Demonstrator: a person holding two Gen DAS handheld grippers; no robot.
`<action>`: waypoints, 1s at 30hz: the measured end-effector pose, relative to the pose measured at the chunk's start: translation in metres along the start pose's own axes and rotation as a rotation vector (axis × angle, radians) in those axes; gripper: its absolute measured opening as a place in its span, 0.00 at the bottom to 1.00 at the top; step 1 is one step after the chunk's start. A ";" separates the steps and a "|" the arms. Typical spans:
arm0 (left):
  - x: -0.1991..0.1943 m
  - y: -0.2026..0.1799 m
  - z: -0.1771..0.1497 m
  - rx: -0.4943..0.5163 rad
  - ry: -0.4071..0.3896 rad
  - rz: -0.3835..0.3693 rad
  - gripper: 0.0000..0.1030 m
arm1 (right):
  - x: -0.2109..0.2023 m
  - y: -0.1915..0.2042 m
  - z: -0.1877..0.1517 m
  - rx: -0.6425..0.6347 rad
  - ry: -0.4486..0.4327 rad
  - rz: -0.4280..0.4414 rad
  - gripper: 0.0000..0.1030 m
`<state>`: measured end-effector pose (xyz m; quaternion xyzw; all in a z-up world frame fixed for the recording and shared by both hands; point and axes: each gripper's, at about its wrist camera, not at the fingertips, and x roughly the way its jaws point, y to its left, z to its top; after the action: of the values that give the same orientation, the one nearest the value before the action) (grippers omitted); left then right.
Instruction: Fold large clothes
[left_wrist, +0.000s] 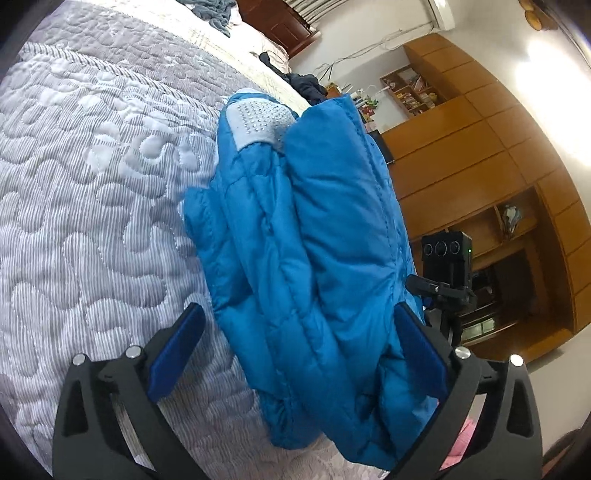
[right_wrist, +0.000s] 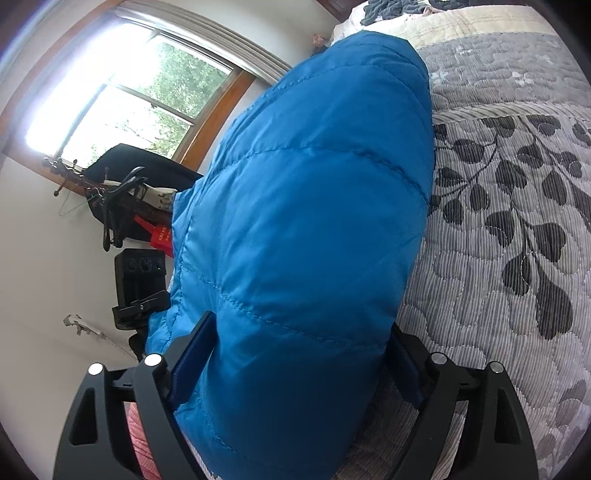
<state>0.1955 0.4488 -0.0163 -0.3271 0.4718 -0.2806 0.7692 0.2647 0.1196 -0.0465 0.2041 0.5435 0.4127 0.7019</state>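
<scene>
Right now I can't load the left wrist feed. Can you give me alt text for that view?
A folded blue puffer jacket lies on a grey quilted bedspread, its bulk between the wide-apart fingers of the left gripper, which are not clamped on it. A pale dotted patch shows at the jacket's far end; wooden cabinets and a black camera on a stand sit beyond.

Bright daylight from the blown-out window (right_wrist: 110, 103), wall glare, soft shadows, heavy fisheye edge warping.
</scene>
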 end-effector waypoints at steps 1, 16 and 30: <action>0.002 0.003 0.002 -0.017 0.014 -0.021 0.98 | 0.002 0.002 0.001 0.002 0.001 -0.003 0.84; 0.037 -0.011 0.006 0.024 0.032 -0.087 0.94 | 0.004 0.004 0.001 0.001 0.002 -0.007 0.82; 0.022 -0.024 -0.010 0.049 -0.027 -0.136 0.64 | -0.031 0.009 -0.005 -0.030 -0.040 0.007 0.61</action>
<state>0.1925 0.4147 -0.0127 -0.3433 0.4313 -0.3392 0.7623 0.2544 0.0995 -0.0233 0.2038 0.5224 0.4191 0.7140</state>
